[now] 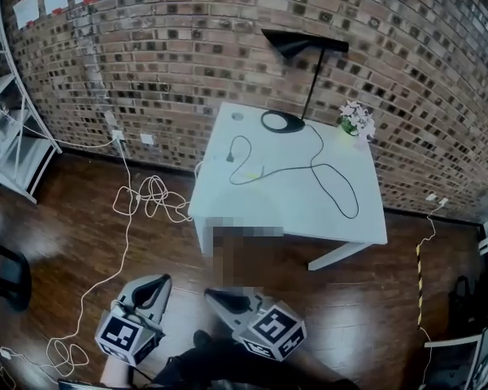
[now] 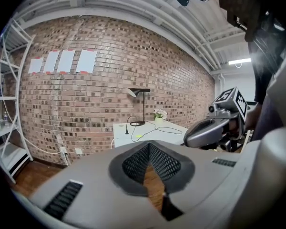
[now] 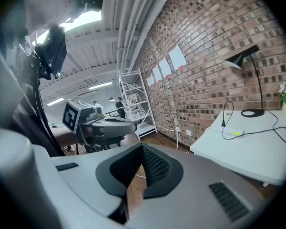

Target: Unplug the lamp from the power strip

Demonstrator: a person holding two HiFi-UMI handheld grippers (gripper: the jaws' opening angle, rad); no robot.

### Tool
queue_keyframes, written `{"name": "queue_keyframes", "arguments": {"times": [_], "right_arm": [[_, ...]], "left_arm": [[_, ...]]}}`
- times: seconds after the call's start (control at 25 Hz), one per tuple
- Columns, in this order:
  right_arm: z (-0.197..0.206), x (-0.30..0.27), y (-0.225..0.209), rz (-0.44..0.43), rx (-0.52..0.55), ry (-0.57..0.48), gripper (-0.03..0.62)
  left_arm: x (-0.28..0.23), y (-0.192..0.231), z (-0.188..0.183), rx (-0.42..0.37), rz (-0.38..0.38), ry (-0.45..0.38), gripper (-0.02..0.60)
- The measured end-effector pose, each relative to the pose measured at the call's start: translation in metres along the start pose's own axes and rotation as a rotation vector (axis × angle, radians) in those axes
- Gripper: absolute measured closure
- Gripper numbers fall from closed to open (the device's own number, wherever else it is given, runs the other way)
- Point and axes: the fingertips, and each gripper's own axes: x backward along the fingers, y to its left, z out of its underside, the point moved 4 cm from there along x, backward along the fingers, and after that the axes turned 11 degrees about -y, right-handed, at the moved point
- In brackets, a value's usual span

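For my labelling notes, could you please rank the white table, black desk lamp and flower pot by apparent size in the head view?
1. white table
2. black desk lamp
3. flower pot
None look alike.

Even indoor light, nothing harsh. Long white fluorescent ceiling tube [image 2: 240,61] glows at right of left gripper view. Second bright ceiling strip [image 3: 81,20] pretty much blown out in right gripper view. White rectangular tabletop [image 1: 309,193] is brightest patch in head view, near clipping. Dark glossy wooden floor [image 1: 73,226] has soft sheen, dimmer toward corners. Black slim desk lamp [image 1: 305,43] just dark silhouette. Heavy fisheye: red-brown brick wall [image 1: 187,47] bows hard, black vignette rings both gripper views. Close foreground soft, far wall fairly sharp.
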Motion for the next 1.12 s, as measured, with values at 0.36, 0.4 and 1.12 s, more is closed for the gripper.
{"name": "queue_keyframes", "arguments": {"times": [0.36, 0.4, 1.12], "right_arm": [[-0.028, -0.006, -0.088, -0.033, -0.009, -0.038, 0.602], [-0.030, -0.006, -0.096, -0.036, -0.011, -0.043, 0.602], [-0.054, 0.014, -0.215, -0.056, -0.045, -0.068, 0.602]], "left_arm": [[-0.083, 0.010, -0.019, -0.041, -0.019, 0.035, 0.592], [-0.091, 0.011, -0.020, -0.045, -0.022, 0.042, 0.592], [-0.208, 0.006, -0.052, -0.130, -0.043, 0.107, 0.592]]}}
